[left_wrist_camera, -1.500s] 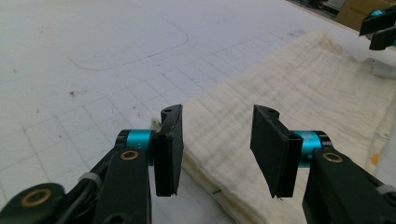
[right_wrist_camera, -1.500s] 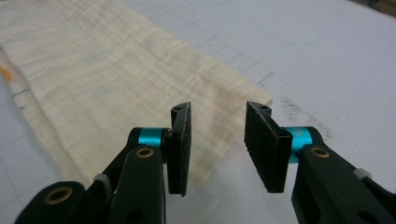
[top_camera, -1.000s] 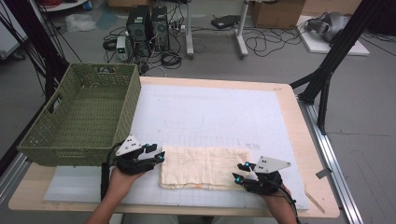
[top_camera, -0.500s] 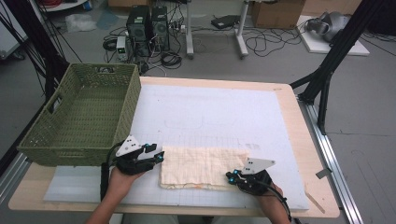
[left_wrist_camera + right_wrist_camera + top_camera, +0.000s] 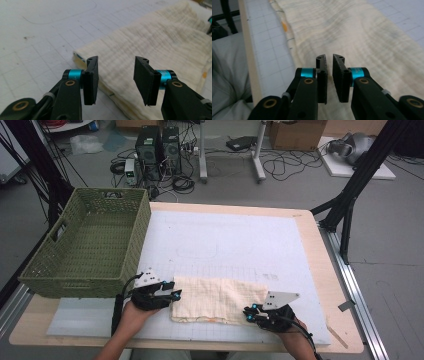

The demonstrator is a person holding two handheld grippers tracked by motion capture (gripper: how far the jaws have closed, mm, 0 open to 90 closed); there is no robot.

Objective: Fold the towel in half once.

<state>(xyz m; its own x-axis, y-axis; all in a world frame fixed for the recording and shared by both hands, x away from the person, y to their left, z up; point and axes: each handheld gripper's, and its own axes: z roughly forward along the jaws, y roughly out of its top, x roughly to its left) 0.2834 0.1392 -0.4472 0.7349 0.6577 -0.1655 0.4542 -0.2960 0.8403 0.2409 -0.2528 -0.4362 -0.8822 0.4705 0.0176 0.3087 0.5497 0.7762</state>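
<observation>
On the gridded worktop (image 5: 225, 240) the folded cloth (image 5: 217, 300) lay with its long axis from nine to three o'clock, flanked by the half-open left hand-held gripper (image 5: 172, 295) and the right hand-held gripper (image 5: 248, 312), whose jaws, just reopened a sliver, were seen resting over the cloth.

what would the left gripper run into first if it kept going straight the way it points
Probably the cream cloth: the left gripper aims across its near folded edge, jaws open, though its height above the cloth is unclear.
</observation>
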